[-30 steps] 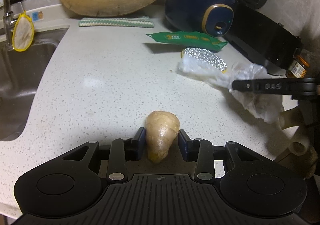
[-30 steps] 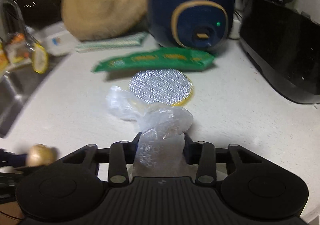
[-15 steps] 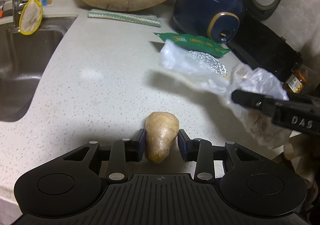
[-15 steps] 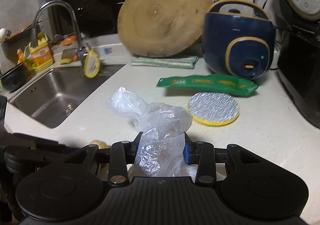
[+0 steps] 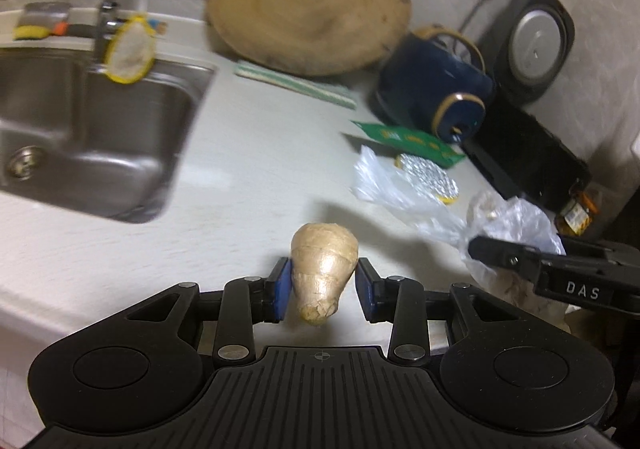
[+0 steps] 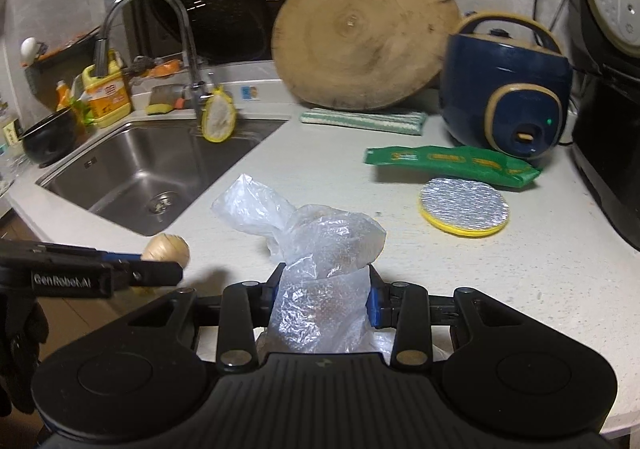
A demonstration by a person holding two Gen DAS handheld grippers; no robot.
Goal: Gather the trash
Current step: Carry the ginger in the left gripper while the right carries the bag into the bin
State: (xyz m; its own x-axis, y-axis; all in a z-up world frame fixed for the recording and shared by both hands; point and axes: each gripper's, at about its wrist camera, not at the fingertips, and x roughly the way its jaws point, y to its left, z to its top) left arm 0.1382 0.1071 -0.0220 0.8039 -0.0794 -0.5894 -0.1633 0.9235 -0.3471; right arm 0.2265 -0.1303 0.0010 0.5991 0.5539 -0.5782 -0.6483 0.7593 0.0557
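The counter (image 6: 400, 249) runs pale and speckled from the sink (image 6: 152, 169) on the left to the dark appliances at the right, and both pieces of trash hang above its near edge, clear of the surface. The bigger one is a crumpled clear plastic bag (image 6: 320, 281), pinched between the jaws of the right gripper (image 6: 323, 297); its loose top flops forward and leftward past the fingertips. The smaller is a ginger root (image 5: 322, 269) clamped by the left gripper (image 5: 323, 289), long axis running along the fingers, fat end pointing away. The two grippers sit side by side, the ginger just left of the bag, so either hand could reach a bin equally; no bin shows in either view. A green wrapper (image 6: 452, 165) and a foil-topped round pad (image 6: 464, 211) remain on the counter, nearer the right hand. What fills the bag's brownish lower part cannot be made out, and the left view is smeared.
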